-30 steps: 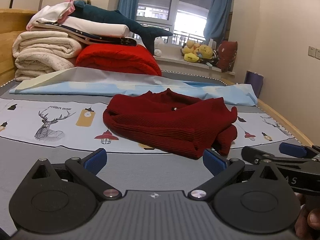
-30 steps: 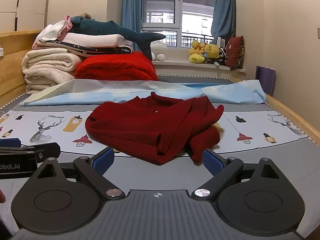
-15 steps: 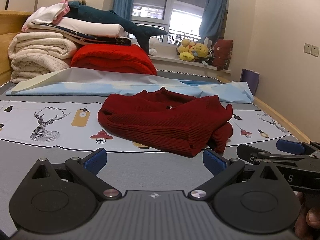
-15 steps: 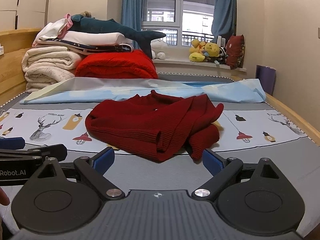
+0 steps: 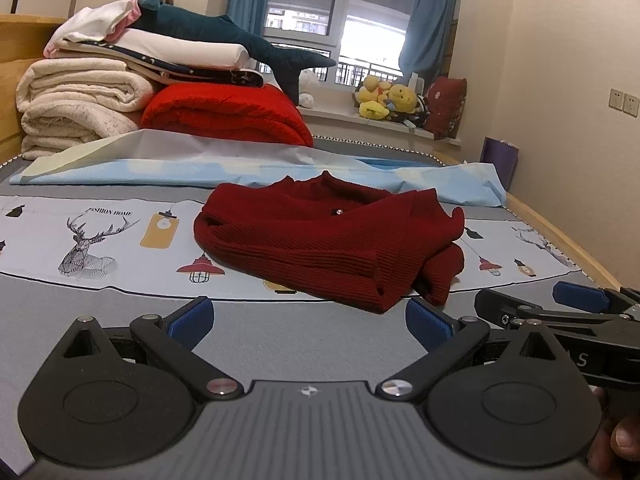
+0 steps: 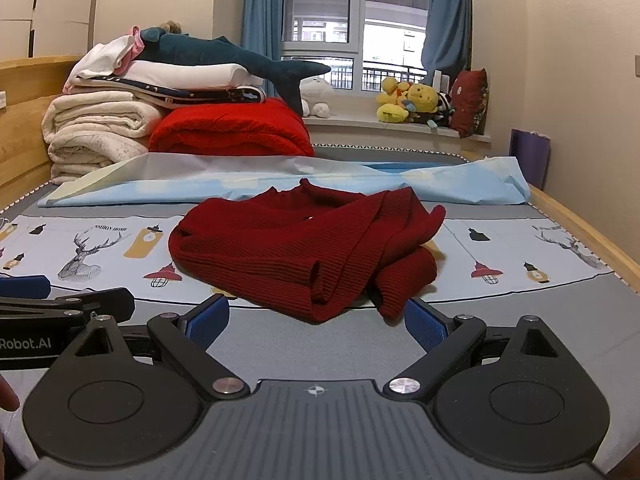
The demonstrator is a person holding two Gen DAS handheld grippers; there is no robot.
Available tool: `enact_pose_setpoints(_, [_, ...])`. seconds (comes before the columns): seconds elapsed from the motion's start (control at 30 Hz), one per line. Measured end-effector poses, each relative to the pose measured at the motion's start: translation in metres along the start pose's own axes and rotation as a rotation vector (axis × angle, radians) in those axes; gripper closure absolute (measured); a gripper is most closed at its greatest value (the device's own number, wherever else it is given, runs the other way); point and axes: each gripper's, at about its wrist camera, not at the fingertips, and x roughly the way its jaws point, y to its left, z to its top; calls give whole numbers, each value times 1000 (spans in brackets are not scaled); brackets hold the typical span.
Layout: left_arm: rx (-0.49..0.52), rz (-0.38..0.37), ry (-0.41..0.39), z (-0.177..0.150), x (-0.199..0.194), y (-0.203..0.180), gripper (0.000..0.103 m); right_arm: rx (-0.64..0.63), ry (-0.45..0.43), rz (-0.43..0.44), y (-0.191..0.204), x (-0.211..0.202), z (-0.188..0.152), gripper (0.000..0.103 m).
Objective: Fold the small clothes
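A dark red knit sweater (image 5: 332, 240) lies crumpled on the patterned bed sheet (image 5: 100, 236), also shown in the right wrist view (image 6: 296, 248). My left gripper (image 5: 310, 322) is open and empty, just short of the sweater's near edge. My right gripper (image 6: 316, 320) is open and empty, its blue pads close to the sweater's near folds. The right gripper shows at the right of the left wrist view (image 5: 560, 304). The left gripper shows at the left of the right wrist view (image 6: 60, 304).
A light blue sheet (image 5: 240, 164) lies behind the sweater. Folded blankets (image 5: 80, 108), a red quilt (image 5: 228, 116) and a shark plush (image 5: 224, 36) are stacked at the back left. Plush toys (image 5: 384, 100) sit on the windowsill. A wooden bed edge (image 5: 560, 240) runs along the right.
Both grippers have drawn back a little and tilted; the sweater looks slightly farther and lower in the views. The sweater itself has not moved.
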Motion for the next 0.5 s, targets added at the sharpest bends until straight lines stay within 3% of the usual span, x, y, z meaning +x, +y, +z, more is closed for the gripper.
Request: enact_pose_setpoints(0.5, [-3,2,4,-1,1,-1,1,-6,15,0,0,-1,0,8])
